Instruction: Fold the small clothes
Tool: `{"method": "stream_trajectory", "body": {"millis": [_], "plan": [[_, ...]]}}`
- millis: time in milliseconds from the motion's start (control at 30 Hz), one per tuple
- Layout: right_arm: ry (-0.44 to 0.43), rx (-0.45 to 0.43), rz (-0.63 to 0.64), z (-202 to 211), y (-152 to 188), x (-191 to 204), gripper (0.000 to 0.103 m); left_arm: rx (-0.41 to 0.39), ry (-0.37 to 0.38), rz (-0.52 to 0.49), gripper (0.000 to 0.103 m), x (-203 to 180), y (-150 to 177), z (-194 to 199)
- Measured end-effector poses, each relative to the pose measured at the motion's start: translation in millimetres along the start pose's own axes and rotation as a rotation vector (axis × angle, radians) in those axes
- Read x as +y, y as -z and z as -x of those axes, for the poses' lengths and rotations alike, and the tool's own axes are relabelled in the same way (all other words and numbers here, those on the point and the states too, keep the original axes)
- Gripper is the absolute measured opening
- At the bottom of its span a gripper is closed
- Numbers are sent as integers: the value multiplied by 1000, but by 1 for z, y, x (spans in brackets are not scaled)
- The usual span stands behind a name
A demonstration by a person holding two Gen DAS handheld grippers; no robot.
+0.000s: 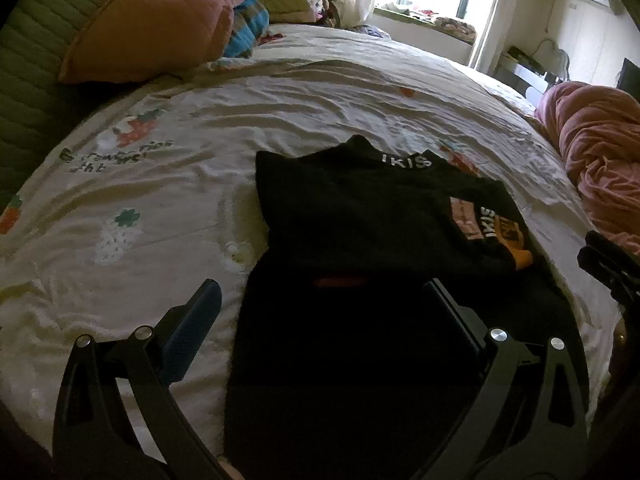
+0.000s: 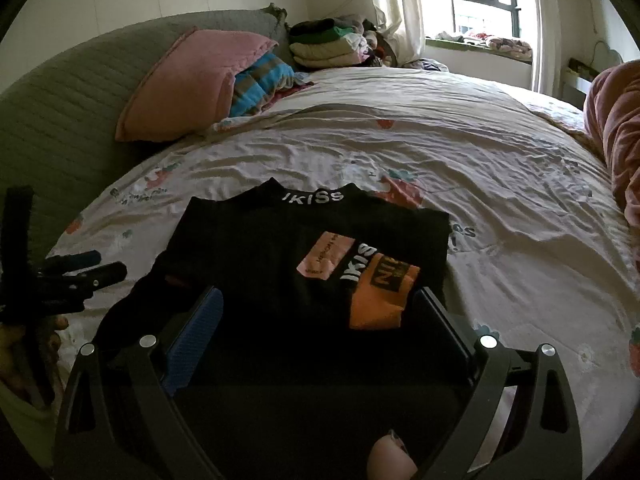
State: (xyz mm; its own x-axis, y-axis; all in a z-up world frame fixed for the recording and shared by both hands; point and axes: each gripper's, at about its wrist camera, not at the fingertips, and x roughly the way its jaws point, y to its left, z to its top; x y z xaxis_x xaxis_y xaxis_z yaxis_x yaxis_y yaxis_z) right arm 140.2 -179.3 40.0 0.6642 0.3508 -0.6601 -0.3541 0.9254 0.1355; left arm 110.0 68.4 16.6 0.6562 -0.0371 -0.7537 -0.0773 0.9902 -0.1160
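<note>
A small black top (image 1: 360, 216) (image 2: 280, 240) with a white-lettered collar lies flat on the bed. One sleeve is folded across its front, showing a pink patch (image 2: 326, 254) and an orange cuff (image 2: 380, 300). My left gripper (image 1: 322, 300) is open just above the top's near left part; its fingers stand wide and nothing is between the pads. My right gripper (image 2: 322, 306) is open too, over the near right part by the orange cuff, and holds nothing. The top's lower hem is lost in shadow under both grippers.
The white printed bed sheet (image 1: 280, 100) (image 2: 480, 160) stretches beyond the top. A pink pillow (image 2: 192, 84) and striped bedding lean on the green headboard (image 2: 60, 100) at the far left. Folded clothes (image 2: 324, 46) are stacked behind. A pink blanket (image 1: 600, 152) is heaped on the right.
</note>
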Motion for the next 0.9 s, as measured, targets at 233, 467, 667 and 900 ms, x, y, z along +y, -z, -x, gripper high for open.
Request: {"method": "stream_trajectory", "body": {"millis": [233, 467, 667, 900], "plan": [[8, 4, 12, 9, 4, 4, 95, -11, -20, 8, 94, 8, 5, 11], [24, 17, 24, 21, 13, 4, 95, -10, -42, 1, 94, 12, 16, 22], [37, 38, 21, 28, 24, 1, 95, -5, -65, -23, 94, 11, 28, 28], [49, 64, 24, 31, 37, -2, 95, 10, -73, -34, 94, 11, 39, 33]]}}
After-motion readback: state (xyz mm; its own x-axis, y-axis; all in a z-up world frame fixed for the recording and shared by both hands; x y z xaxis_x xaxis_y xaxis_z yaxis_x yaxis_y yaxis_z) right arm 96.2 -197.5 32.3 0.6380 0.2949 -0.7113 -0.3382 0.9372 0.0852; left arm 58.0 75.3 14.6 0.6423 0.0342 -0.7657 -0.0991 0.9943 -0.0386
